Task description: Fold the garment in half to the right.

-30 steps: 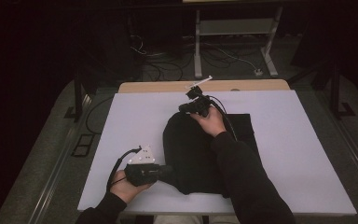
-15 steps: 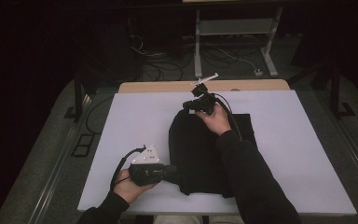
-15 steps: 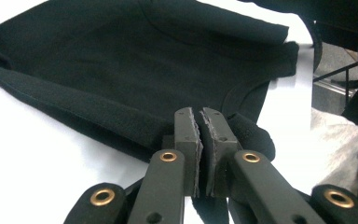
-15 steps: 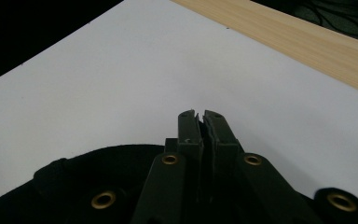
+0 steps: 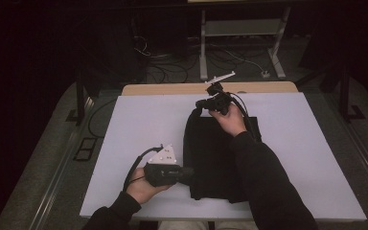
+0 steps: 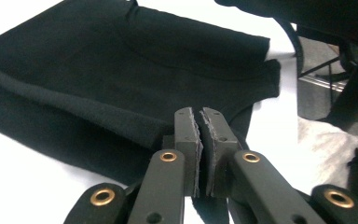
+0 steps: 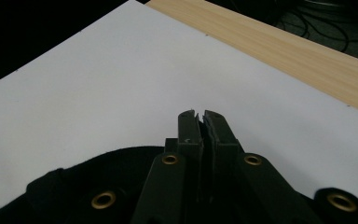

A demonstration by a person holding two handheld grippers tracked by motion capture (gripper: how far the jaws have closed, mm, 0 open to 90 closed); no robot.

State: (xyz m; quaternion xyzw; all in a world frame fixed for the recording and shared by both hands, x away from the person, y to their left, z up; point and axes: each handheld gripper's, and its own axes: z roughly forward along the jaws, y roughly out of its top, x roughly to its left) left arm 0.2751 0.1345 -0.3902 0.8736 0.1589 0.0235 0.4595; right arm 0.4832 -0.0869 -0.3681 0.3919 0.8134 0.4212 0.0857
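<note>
A white table [image 5: 124,143] spans the middle of the high view, with a strip of wood [image 5: 172,89] along its far edge. One black garment [image 5: 211,158] lies on it, just right of the frame's centre, folded into a tall rectangle that runs from the near edge of the table up toward the upper middle.

The garment looks like soft knit cloth: light, limp, and not fragile. It will likely sag and crease wherever it is not supported, and a layer could slide over the one under it. The best places to take hold seem to be its edges and corners, pinching through all the layers at once so that the fold stays together.

There are two hand-held grippers. The left hand-held gripper [image 5: 188,173] sits at the lower middle of the high view, at the garment's left side; in the left gripper view its jaws are pressed together on a fold of the black cloth. The right hand-held gripper [image 5: 202,103] is at the garment's upper end; in the right gripper view its jaws are closed, cloth bunched below them, though whether they pinch it I cannot tell.
</note>
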